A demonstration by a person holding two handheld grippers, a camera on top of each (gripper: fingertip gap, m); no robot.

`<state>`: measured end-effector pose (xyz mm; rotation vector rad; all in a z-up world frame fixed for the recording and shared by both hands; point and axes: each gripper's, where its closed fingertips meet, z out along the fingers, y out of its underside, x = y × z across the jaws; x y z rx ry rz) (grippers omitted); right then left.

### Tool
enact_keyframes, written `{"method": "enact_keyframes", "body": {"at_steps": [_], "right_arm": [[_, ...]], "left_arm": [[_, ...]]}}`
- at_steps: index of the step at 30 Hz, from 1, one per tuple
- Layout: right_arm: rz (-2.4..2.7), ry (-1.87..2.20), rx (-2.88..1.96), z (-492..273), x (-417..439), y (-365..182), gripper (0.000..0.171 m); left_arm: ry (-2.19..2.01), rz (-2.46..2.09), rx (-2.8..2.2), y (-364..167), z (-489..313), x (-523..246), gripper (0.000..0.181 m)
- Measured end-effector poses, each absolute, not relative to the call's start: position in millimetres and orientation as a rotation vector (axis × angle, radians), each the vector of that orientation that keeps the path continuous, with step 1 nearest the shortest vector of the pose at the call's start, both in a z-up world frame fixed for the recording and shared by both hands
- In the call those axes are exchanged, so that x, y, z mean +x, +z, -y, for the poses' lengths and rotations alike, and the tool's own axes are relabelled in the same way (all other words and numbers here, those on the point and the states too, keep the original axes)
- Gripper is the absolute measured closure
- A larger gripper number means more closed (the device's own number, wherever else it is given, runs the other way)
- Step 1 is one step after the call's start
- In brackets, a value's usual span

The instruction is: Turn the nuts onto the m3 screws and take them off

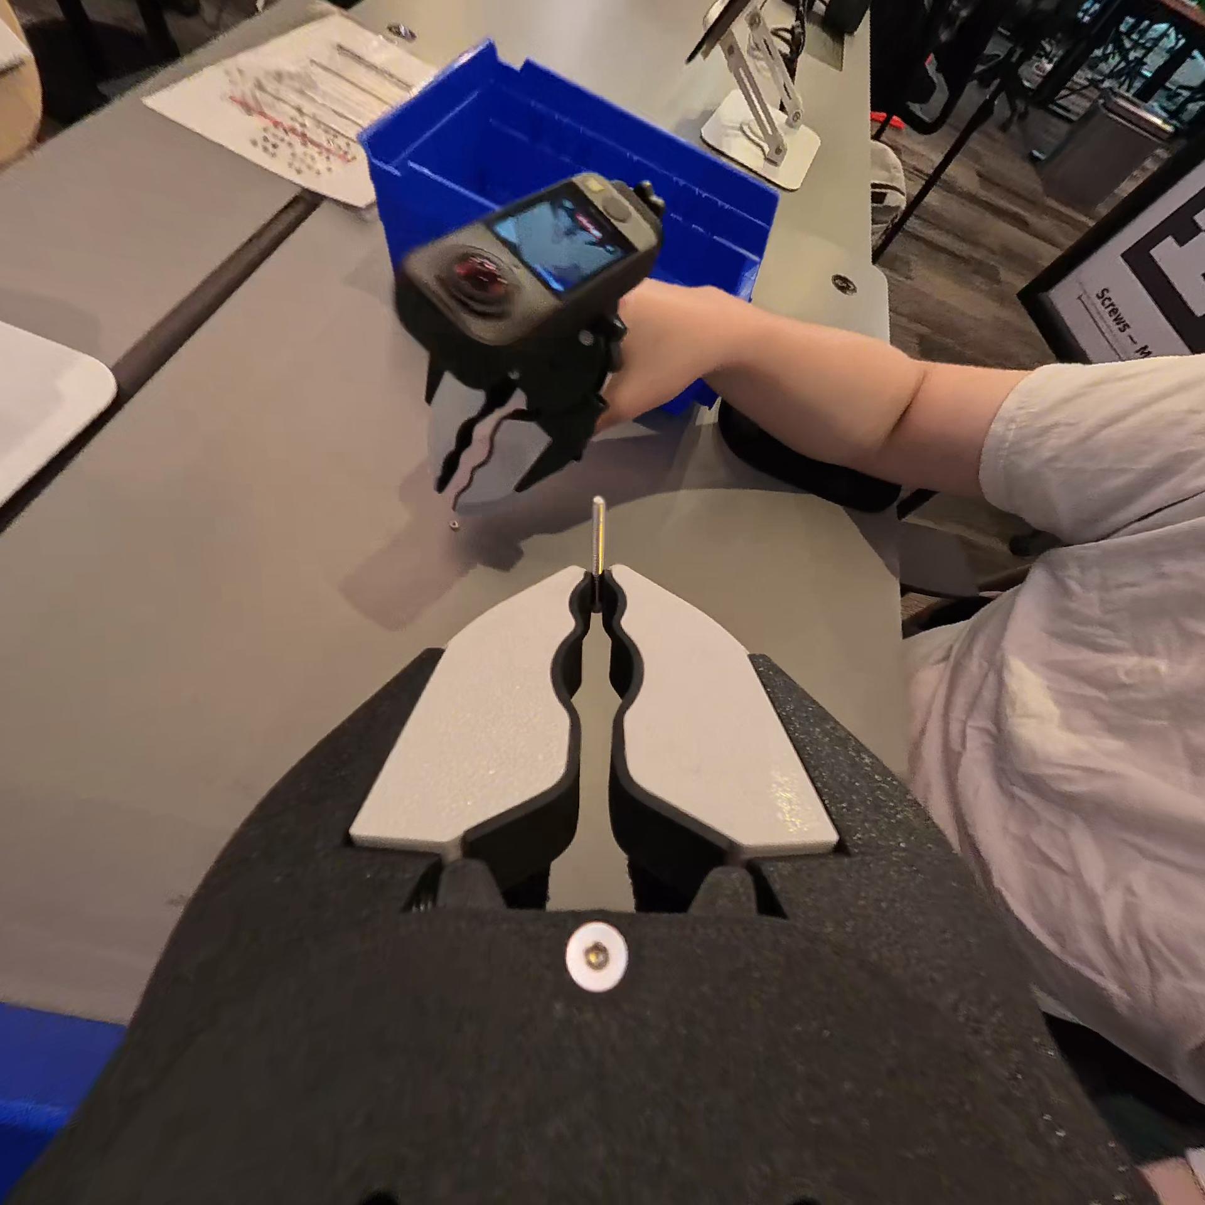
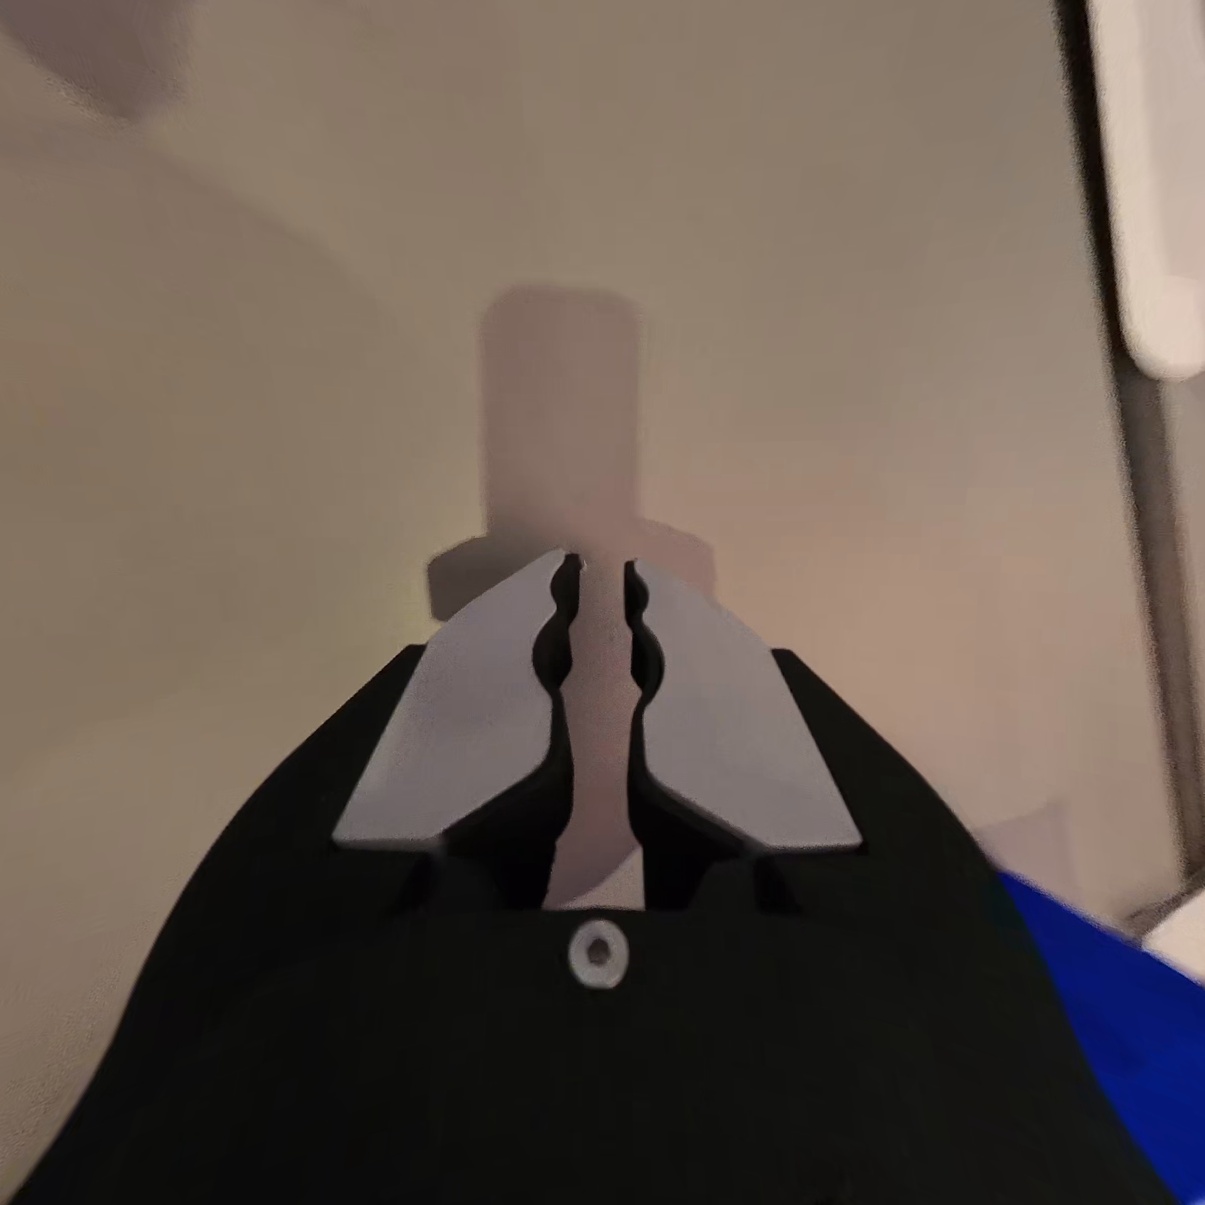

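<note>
While gripping: screw (image 1: 598, 536) upright.

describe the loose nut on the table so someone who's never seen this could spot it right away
Start at the big blue bin on the grey table, then come toward the camera to the right gripper held in front of it. Just below its fingertips lies the nut, a tiny dark metal speck alone on bare tabletop. The other small hardware is far off on the sheet of paper.
</note>
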<state>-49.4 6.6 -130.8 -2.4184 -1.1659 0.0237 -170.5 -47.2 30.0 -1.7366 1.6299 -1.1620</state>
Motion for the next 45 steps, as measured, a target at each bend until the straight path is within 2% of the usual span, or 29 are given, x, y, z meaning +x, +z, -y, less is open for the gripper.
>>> {"method": "enact_keyframes", "body": {"at_steps": [3, 7, 8, 10, 14, 17, 30, 35, 37, 45], "right_arm": [[1.316, 0.096, -2.145, 2, -81, -94, 0.157], [1.318, 0.515, -1.701, 34, -131, -18, 0.15], [1.304, 0.612, -1.605, 44, -136, 1, 0.152], [1.285, 0.877, -1.423, 72, -141, 37, 0.171], [1.192, 1.541, -1.018, 134, -125, 113, 0.171], [1.129, 1.834, -0.734, 159, -97, 147, 0.171], [1.177, 1.95, -0.679, 171, -90, 146, 0.171], [1.221, 2.084, -0.642, 184, -89, 149, 0.155], [1.207, 2.131, -0.601, 185, -87, 153, 0.171], [1.127, 2.113, -0.584, 177, -86, 156, 0.171]], "left_arm": [[-1.158, -1.593, -1.694, 43, 47, -173, 0.179], [-1.173, -1.526, -1.657, 62, 45, -183, 0.18], [-1.188, -1.505, -1.639, 69, 46, -185, 0.18], [-1.219, -1.481, -1.599, 81, 51, -188, 0.18], [-1.219, -1.475, -1.542, 93, 61, -189, 0.18], [-1.222, -1.511, -1.505, 97, 74, -185, 0.18], [-1.186, -1.599, -1.514, 83, 90, -170, 0.179], [-1.182, -1.616, -1.52, 79, 92, -167, 0.179], [-1.179, -1.625, -1.523, 77, 93, -166, 0.179], [-1.167, -1.634, -1.531, 74, 93, -163, 0.179]]}}
